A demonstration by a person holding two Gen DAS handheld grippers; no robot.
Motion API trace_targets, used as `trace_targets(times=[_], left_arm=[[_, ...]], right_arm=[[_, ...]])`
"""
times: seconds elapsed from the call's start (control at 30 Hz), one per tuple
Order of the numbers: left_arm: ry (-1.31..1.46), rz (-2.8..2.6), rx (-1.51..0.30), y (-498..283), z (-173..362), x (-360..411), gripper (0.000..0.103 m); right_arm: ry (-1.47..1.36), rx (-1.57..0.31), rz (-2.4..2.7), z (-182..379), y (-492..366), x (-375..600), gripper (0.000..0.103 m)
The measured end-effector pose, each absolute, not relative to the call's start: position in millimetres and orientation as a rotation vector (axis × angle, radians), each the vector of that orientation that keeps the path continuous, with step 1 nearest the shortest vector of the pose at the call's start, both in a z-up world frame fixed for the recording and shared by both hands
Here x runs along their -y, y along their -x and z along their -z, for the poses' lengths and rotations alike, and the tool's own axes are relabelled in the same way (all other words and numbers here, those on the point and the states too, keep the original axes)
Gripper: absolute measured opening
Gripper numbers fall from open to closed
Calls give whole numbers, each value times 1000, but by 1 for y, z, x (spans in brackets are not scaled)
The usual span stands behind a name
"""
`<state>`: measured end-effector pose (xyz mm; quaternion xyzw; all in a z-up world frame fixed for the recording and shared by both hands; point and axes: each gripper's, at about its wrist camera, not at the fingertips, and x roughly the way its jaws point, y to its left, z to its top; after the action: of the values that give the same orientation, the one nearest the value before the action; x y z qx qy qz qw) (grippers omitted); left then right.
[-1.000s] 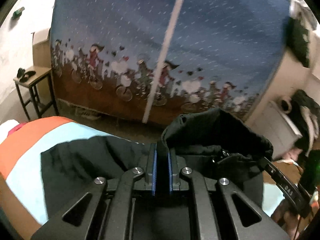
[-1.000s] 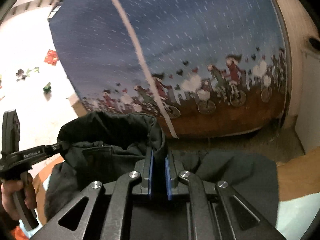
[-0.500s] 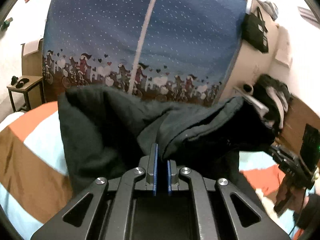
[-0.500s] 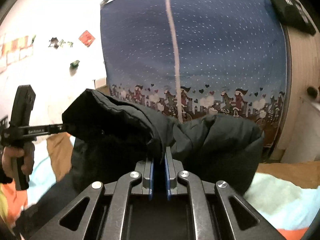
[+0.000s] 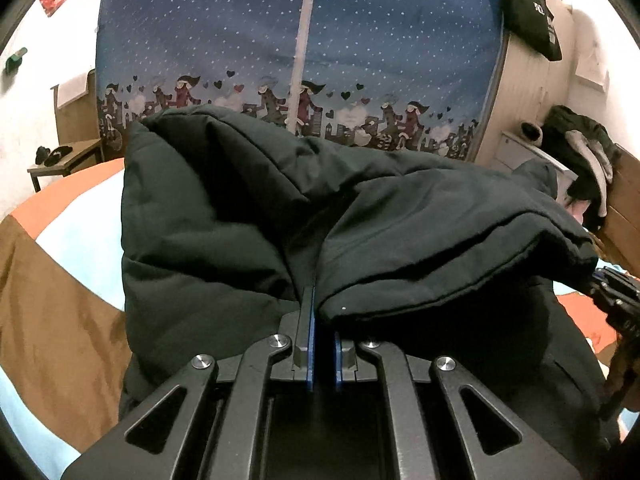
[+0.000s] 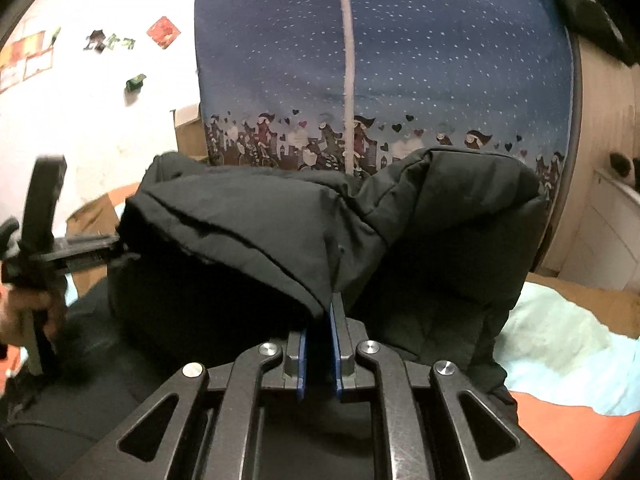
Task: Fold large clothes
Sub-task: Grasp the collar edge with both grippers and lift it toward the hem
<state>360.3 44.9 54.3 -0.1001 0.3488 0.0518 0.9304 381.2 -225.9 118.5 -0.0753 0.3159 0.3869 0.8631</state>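
Covering more bed (image 5: 60, 320), jacket (image 5: 400, 220) lies lower than before.

A padded jacket (image 5: 360, 216) is lying bunched on the bed (image 5: 60, 320), one edge lifted between the left tongs (image 5: 322, 312) and the right tongs (image 6: 326, 312), which are pinching it side by side. Behind the bed a printed curtain (image 5: 300, 40) is hanging. A small side table (image 5: 68, 160) is standing left of the bed, a clothes pile (image 5: 580, 152) to its right.

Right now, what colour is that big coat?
Black, a padded coat; the left wrist view shows it best.
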Motion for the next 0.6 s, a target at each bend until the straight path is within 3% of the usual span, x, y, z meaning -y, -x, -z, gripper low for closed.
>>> trace_targets(times=[0.2, 0.33, 0.6], left_arm=[[157, -98, -708, -363, -52, -45, 5], [154, -100, -709, -367, -48, -44, 5], [167, -79, -726, -369, -51, -47, 5]], right_arm=[[72, -657, -826, -145, -376, 256, 19], [70, -599, -802, -172, -389, 252, 44], [132, -737, -809, -159, -468, 163, 45]])
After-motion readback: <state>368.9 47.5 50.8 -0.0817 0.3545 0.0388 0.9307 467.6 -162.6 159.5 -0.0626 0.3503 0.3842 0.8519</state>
